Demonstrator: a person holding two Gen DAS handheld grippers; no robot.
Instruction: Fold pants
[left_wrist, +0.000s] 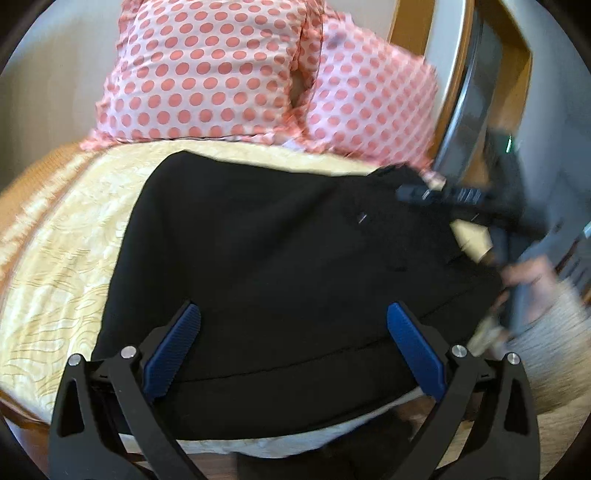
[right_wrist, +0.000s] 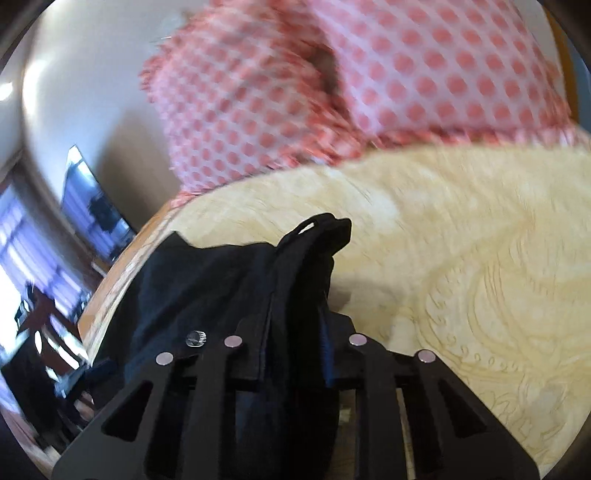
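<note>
The black pants (left_wrist: 280, 266) lie spread over a cream patterned bedspread (left_wrist: 66, 258). My left gripper (left_wrist: 293, 332) is open, its blue pads (left_wrist: 173, 347) wide apart just above the near edge of the pants, holding nothing. My right gripper (right_wrist: 295, 332) is shut on a bunched fold of the pants (right_wrist: 236, 280) near the waistband, with a belt loop (right_wrist: 314, 225) sticking up beyond the fingers. The right gripper also shows in the left wrist view (left_wrist: 461, 206), at the far right corner of the pants, blurred.
Pink polka-dot pillows (left_wrist: 229, 70) stand at the head of the bed. A wooden bed frame edge (left_wrist: 22, 413) runs along the near side. A mirror or screen (right_wrist: 92, 206) hangs on the wall to the left in the right wrist view.
</note>
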